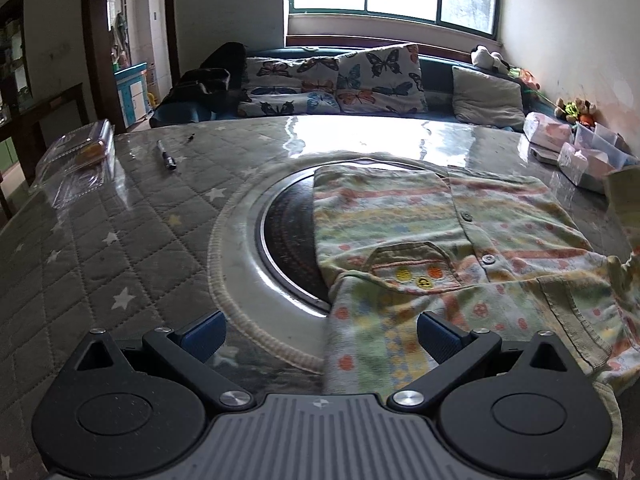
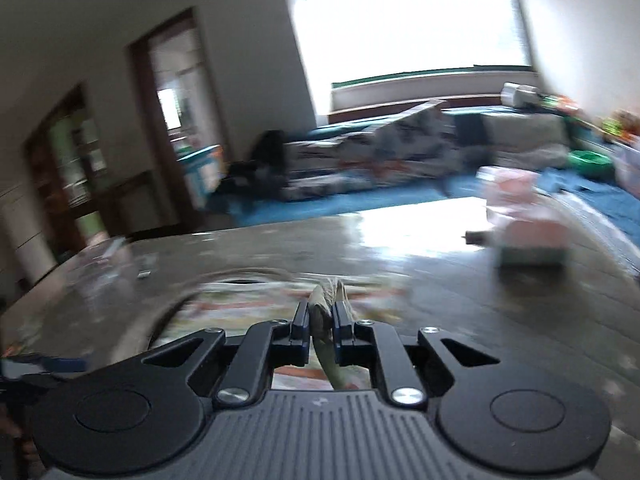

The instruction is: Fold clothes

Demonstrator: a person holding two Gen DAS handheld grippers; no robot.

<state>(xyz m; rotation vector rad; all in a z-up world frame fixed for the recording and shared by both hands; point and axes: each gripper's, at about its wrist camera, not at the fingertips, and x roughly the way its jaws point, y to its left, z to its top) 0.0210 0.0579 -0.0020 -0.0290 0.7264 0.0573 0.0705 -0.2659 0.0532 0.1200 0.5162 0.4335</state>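
A child's patterned shirt (image 1: 452,248), pale green with stripes, dots, buttons and a small pocket, lies partly folded on the table, covering the right part of a round inset cooktop (image 1: 288,240). My left gripper (image 1: 320,336) is open, low over the table, with a fold of the shirt lying between its blue pads (image 1: 440,340). My right gripper (image 2: 322,320) is shut on a pinched edge of the shirt (image 2: 324,308) and holds it above the table. The right wrist view is motion-blurred.
The table has a quilted grey star cover (image 1: 100,248) under clear plastic. A pen (image 1: 166,155) and clear plastic containers (image 1: 80,152) lie at the left. Tissue packs and plastic boxes (image 1: 576,148) stand at the right. A sofa with butterfly cushions (image 1: 332,84) runs behind the table.
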